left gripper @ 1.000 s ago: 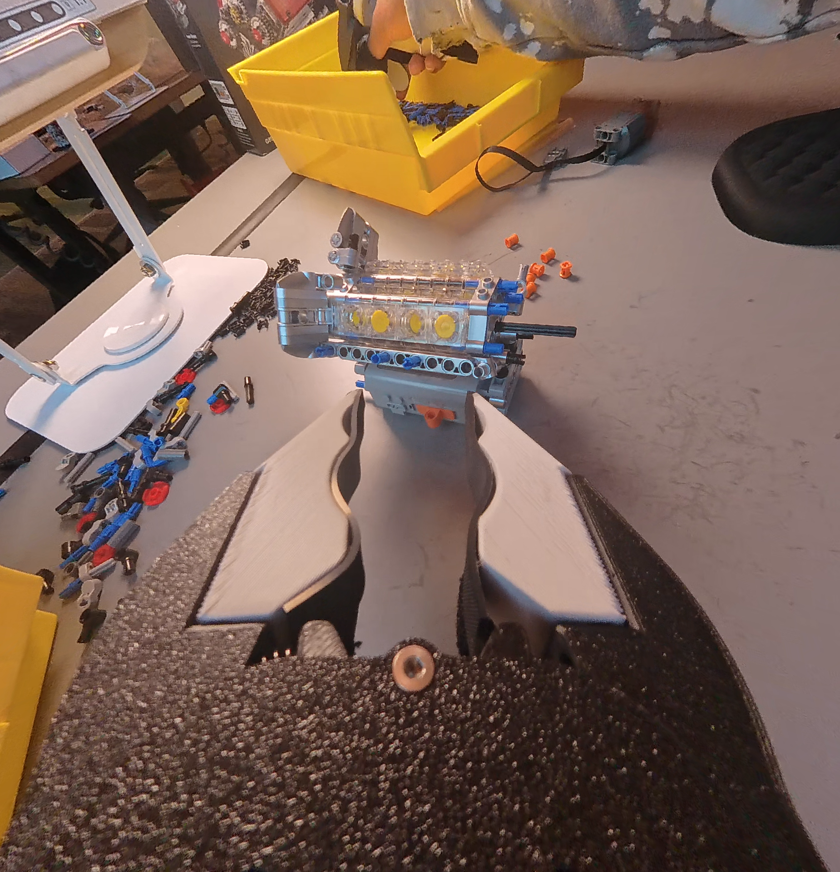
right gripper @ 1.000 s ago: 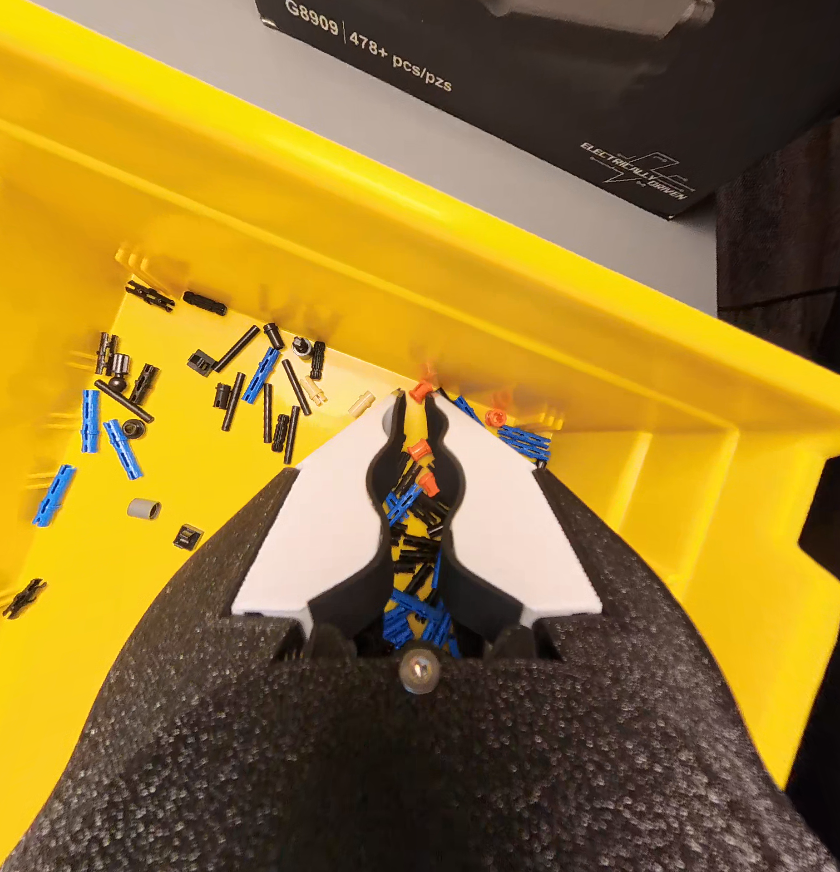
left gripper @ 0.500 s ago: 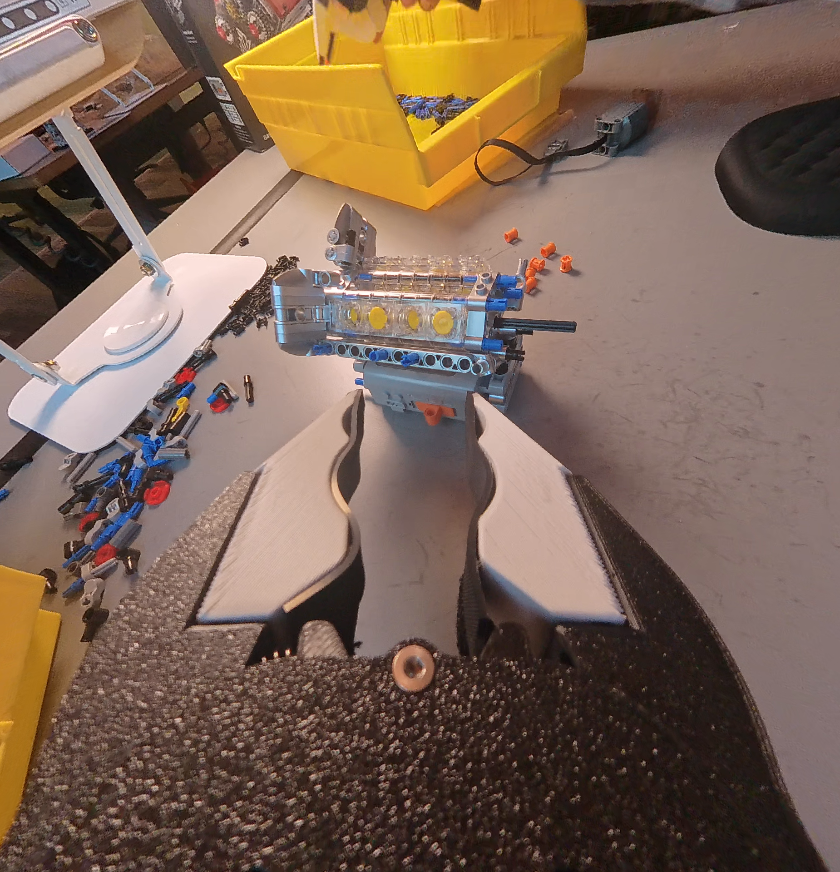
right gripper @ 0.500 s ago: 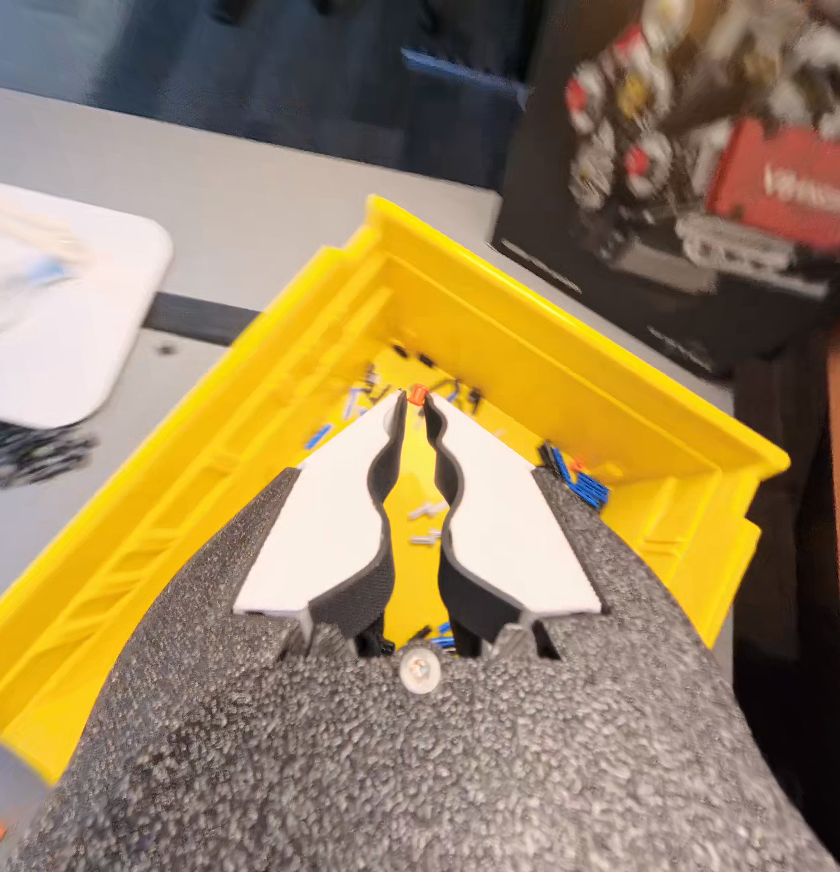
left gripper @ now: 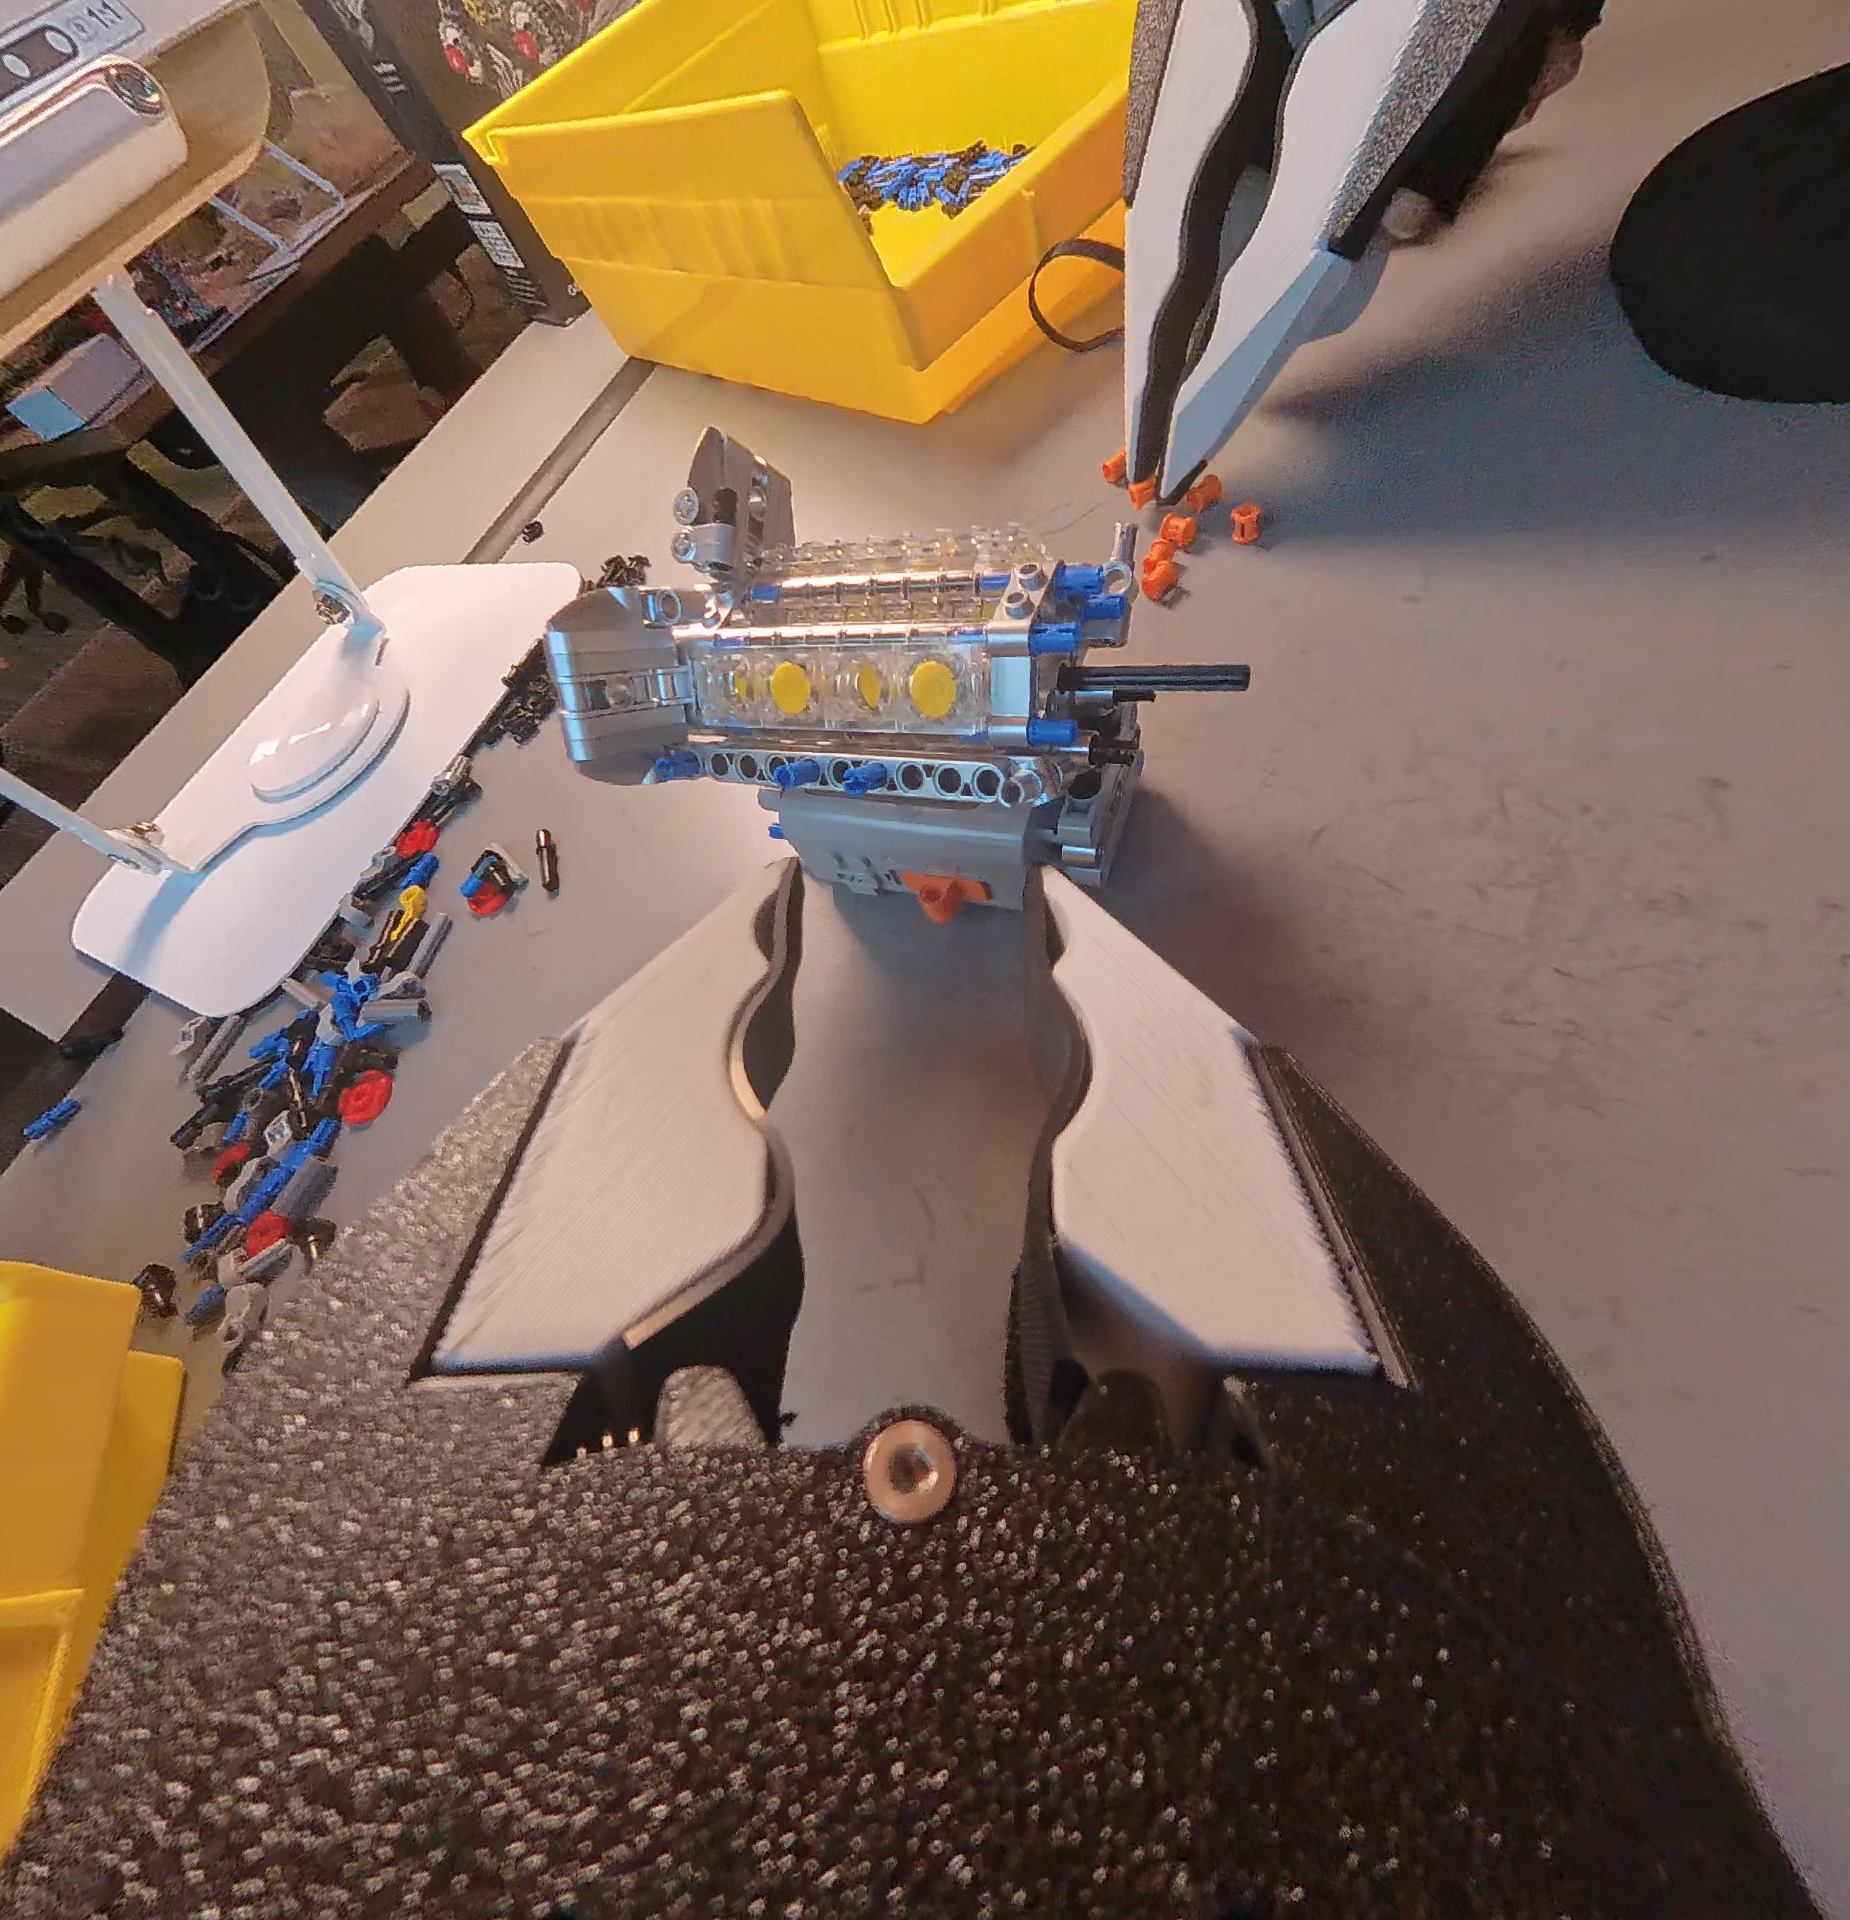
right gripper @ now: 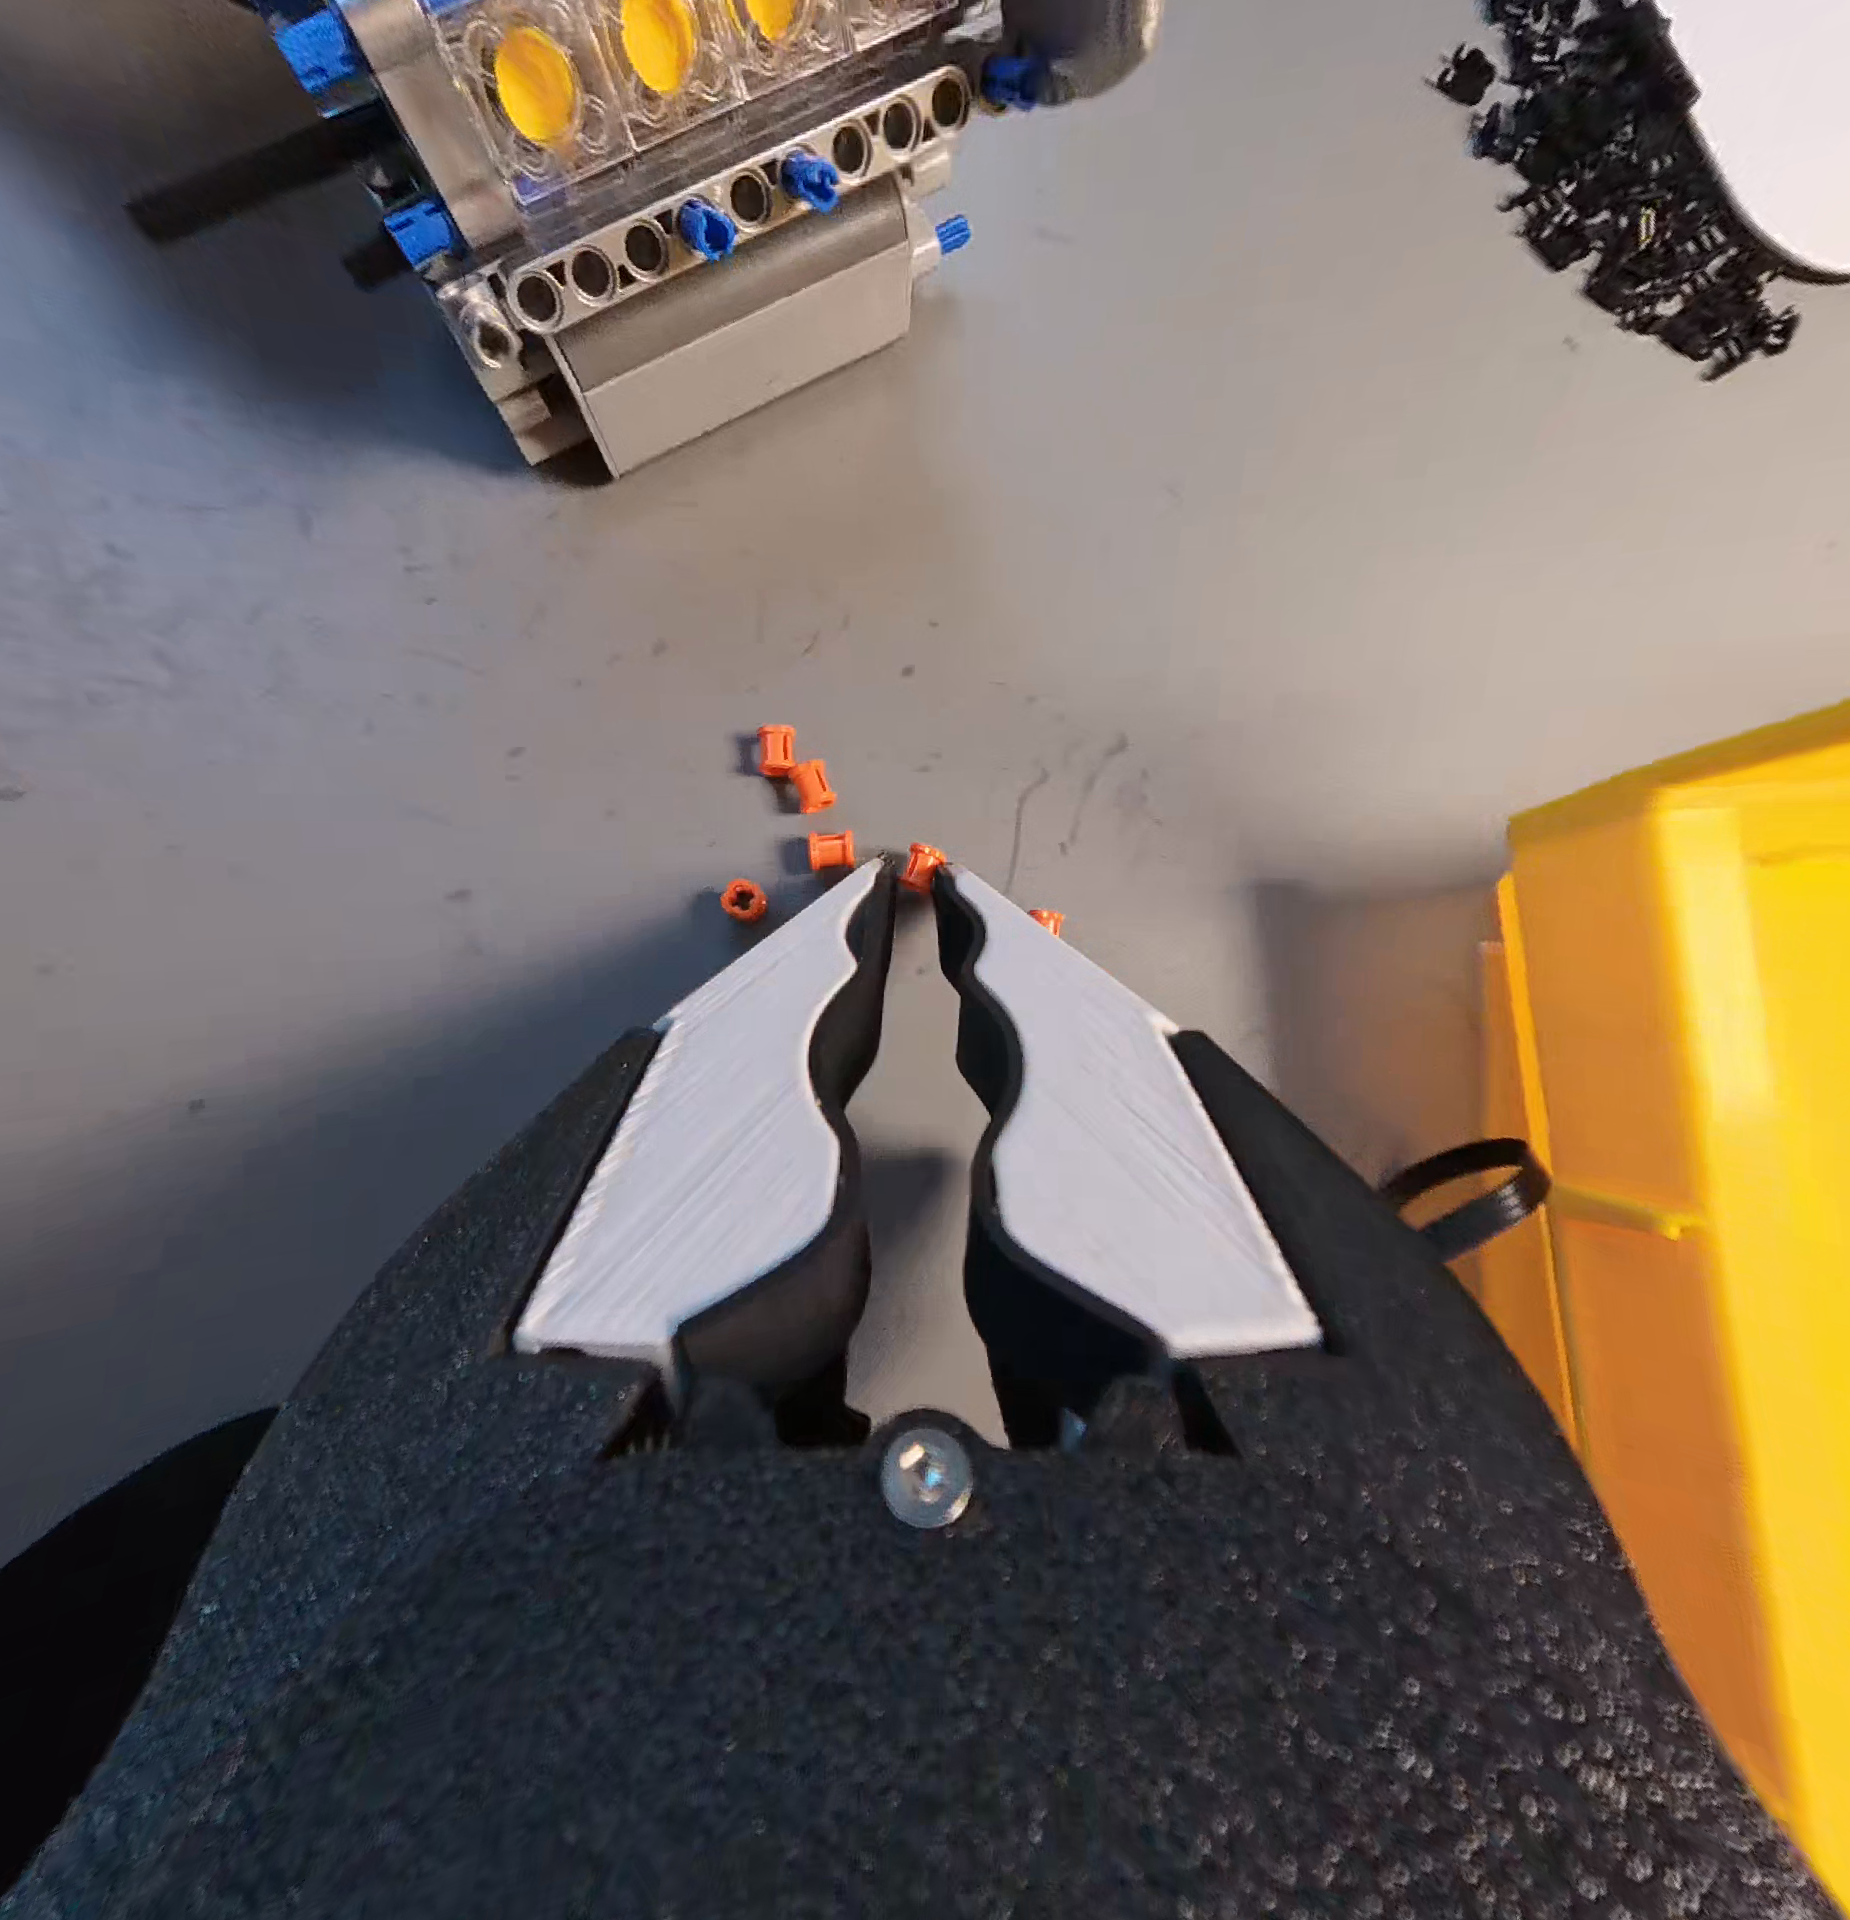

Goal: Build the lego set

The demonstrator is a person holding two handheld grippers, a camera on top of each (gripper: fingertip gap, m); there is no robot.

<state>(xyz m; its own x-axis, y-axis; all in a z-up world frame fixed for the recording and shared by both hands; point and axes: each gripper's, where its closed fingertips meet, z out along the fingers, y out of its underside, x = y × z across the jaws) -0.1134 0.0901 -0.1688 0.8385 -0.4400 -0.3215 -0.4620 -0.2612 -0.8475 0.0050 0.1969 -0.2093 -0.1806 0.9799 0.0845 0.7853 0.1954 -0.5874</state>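
A grey table (left gripper: 1523, 935) fills both views. The left gripper (left gripper: 916, 904) rests low over it with its two pale fingers spread wide apart, gripping nothing; their tips sit on either side of the grey base block of a brick-built engine model (left gripper: 859, 696). The model stands upright on the table, with a clear block showing yellow discs, blue pins along a grey holed beam, a black axle poking out to its right, and a small orange piece at the front of the base. The right gripper (right gripper: 913, 881) points steeply down at the table beyond the model, its fingers nearly together, with one small orange bush (right gripper: 921, 864) right at its tips; whether the bush is pinched or merely touching cannot be told. Several more orange bushes (right gripper: 796, 774) lie scattered on the table close about those tips. A yellow bin (left gripper: 755, 177) holding blue and black pins stands behind the model, a black cable (left gripper: 1056, 301) loops beside it, and a white lamp base (left gripper: 308, 769) lies to the left. A heap of small black parts (right gripper: 1627, 208) edges the lamp base, and loose blue, red and grey pieces (left gripper: 308, 1091) are strewn in front of it.
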